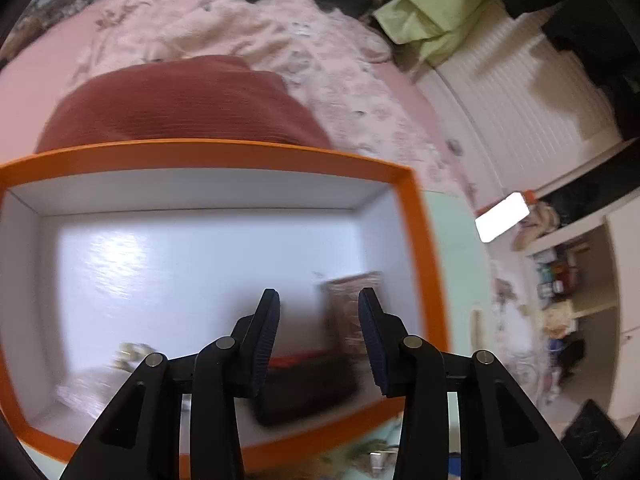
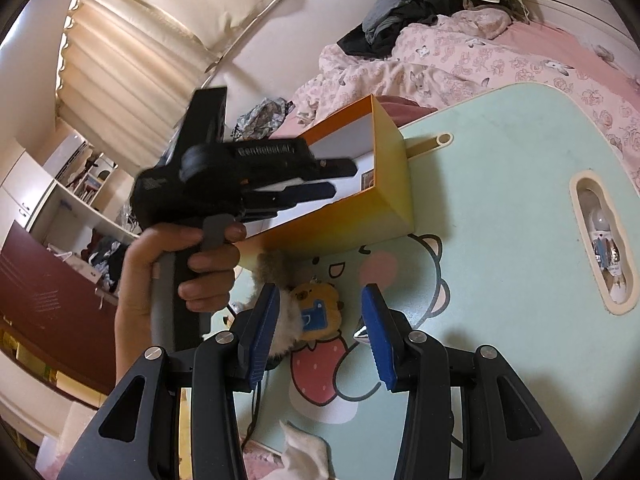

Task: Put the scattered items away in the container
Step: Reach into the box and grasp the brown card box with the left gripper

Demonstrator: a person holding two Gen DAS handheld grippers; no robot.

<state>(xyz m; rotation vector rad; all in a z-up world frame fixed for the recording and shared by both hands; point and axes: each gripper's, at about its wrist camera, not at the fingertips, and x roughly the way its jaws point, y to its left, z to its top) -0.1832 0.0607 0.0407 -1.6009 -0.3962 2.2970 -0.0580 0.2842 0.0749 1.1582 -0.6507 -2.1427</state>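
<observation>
- Left gripper (image 1: 319, 308) hangs over the orange box (image 1: 416, 208), fingers apart, nothing pinched between them.
- Inside the box, white floor: a brownish card-like item (image 1: 348, 304), a dark red-edged item (image 1: 308, 384), pale blurred bits in the near-left corner.
- Right gripper (image 2: 320, 312) sits above the mint table (image 2: 500, 200), fingers spread, empty.
- Yellow plush keychain (image 2: 316, 312) and furry tuft (image 2: 276, 268) lie on the table, just outside the box.
- Person's hand (image 2: 188, 272) grips the left gripper's handle.
</observation>
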